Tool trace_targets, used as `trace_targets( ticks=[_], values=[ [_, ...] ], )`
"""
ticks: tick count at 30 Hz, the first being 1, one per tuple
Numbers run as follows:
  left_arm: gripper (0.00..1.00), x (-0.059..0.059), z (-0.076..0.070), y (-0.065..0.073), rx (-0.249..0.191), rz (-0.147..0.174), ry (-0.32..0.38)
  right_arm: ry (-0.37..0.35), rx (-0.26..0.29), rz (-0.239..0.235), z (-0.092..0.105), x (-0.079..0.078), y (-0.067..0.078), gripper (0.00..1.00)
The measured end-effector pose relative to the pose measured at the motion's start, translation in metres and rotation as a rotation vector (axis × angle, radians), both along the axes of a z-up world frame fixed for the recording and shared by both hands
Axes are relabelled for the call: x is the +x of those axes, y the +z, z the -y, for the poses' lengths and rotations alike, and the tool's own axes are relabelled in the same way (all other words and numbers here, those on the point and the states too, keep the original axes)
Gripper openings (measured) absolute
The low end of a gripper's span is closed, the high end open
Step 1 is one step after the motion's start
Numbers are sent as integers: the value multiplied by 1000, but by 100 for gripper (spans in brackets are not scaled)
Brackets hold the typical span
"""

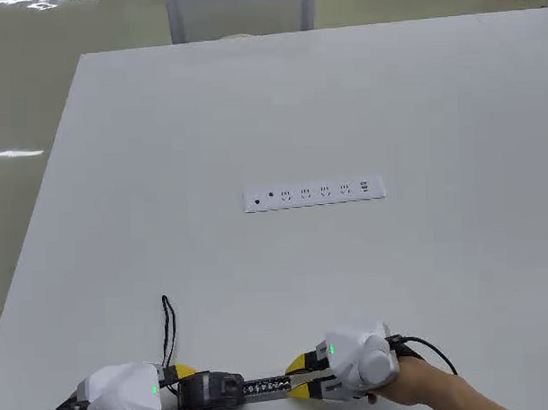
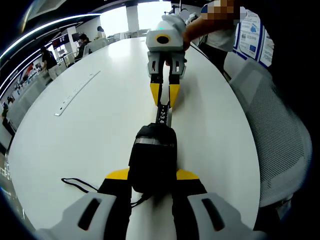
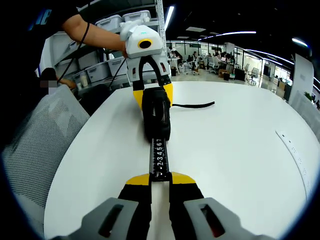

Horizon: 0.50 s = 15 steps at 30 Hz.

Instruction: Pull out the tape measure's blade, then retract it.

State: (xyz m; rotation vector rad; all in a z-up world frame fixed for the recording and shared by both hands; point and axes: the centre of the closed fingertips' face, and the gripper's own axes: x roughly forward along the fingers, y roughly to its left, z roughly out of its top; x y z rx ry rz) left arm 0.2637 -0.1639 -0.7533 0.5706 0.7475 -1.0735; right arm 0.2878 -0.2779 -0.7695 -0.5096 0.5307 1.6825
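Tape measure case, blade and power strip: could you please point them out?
tape measure case (image 2: pixel 152 157), left gripper view, top of black housing.
blade (image 3: pixel 159 155), right gripper view, numbered stretch.
power strip (image 1: pixel 314 193), head view, middle sockets.

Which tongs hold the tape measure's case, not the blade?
The left tongs, shut around the black tape measure case; the right tongs pinch the end of the extended blade.

1. A large white table (image 1: pixel 253 107) stands on a shiny grey-green floor (image 1: pixel 27 88).
2. A grey mesh chair (image 2: pixel 285 130) stands just beside the table.
3. A white power strip (image 1: pixel 314 194) lies on it.
4. Long ceiling lights (image 3: pixel 235 34) shine above an open office.
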Motion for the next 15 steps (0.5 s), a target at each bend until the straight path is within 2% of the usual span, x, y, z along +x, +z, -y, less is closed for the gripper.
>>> trace_targets(
  ticks=[15],
  values=[
    [27, -1, 0, 0, 4, -4, -3, -13, -8, -15, 13, 1, -1, 10]
  ],
)
